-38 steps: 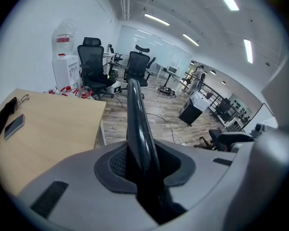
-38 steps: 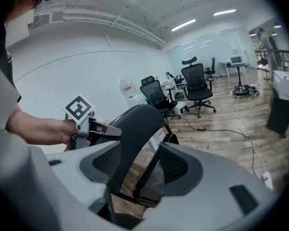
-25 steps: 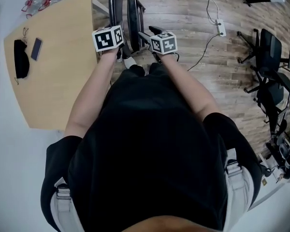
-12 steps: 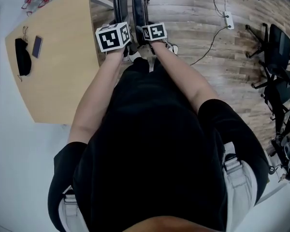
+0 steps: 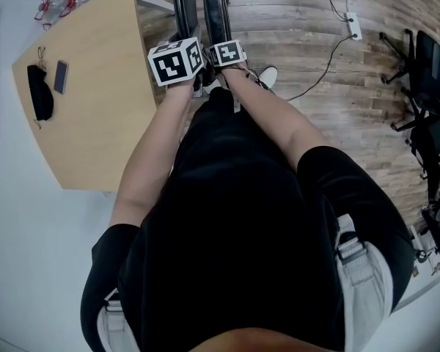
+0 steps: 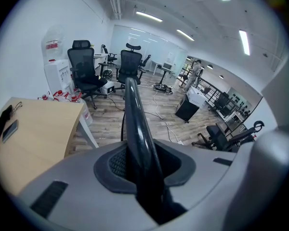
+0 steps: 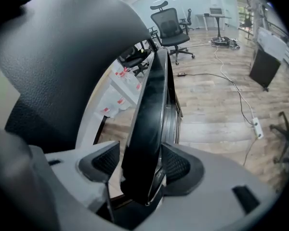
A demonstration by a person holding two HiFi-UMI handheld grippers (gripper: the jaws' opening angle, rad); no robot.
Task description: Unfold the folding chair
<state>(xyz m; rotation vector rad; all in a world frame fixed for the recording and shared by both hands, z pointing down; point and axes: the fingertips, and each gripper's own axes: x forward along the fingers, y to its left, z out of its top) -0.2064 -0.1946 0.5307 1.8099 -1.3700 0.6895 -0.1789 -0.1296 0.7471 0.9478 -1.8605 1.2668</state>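
1. Since a second ago the right gripper (image 7: 142, 170) has sunk and drawn in beside the left gripper (image 6: 137, 165). The two were apart then and now sit side by side (the left one has hardly shifted).
2. The folding chair (image 5: 179, 9) stands on the wooden floor (image 5: 301, 20) just beside the table (image 5: 88, 94), straight ahead of the person. Its two black parts are upright and close together.
3. Both forearms reach forward and downward, nearly parallel.
4. Left gripper: clenched on a glossy black bar of the chair.
5. Right gripper: clamped on the edge of a broader black panel of the chair.
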